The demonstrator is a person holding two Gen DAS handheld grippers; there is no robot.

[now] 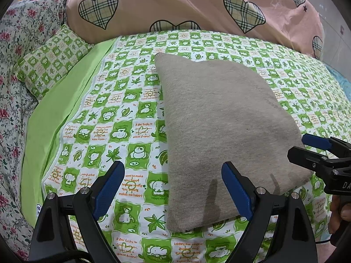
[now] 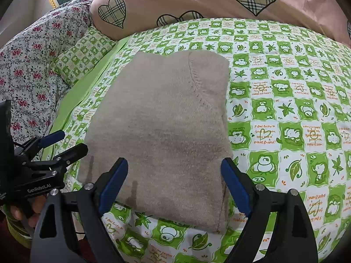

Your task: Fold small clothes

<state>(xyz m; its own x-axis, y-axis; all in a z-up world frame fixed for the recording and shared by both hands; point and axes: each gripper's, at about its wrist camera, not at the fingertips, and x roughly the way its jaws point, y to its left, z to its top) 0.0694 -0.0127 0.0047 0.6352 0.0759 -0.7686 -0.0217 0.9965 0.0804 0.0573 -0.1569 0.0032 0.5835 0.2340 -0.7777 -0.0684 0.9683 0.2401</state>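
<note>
A grey-beige knit garment [image 1: 223,131] lies folded into a rough rectangle on the green-and-white checked bedsheet [image 1: 114,131]. It also shows in the right wrist view [image 2: 162,131]. My left gripper [image 1: 173,186] is open and empty, just above the garment's near left corner. My right gripper [image 2: 174,182] is open and empty over the garment's near edge. The right gripper also shows at the right edge of the left wrist view [image 1: 316,151], beside the garment's right corner. The left gripper shows at the left of the right wrist view [image 2: 63,142].
A pink duvet with plaid hearts [image 1: 175,4] is piled at the far side of the bed. A floral quilt [image 1: 13,87] and a small green checked pillow [image 1: 50,63] lie at the left. A plain green strip of sheet [image 1: 54,114] runs along the left.
</note>
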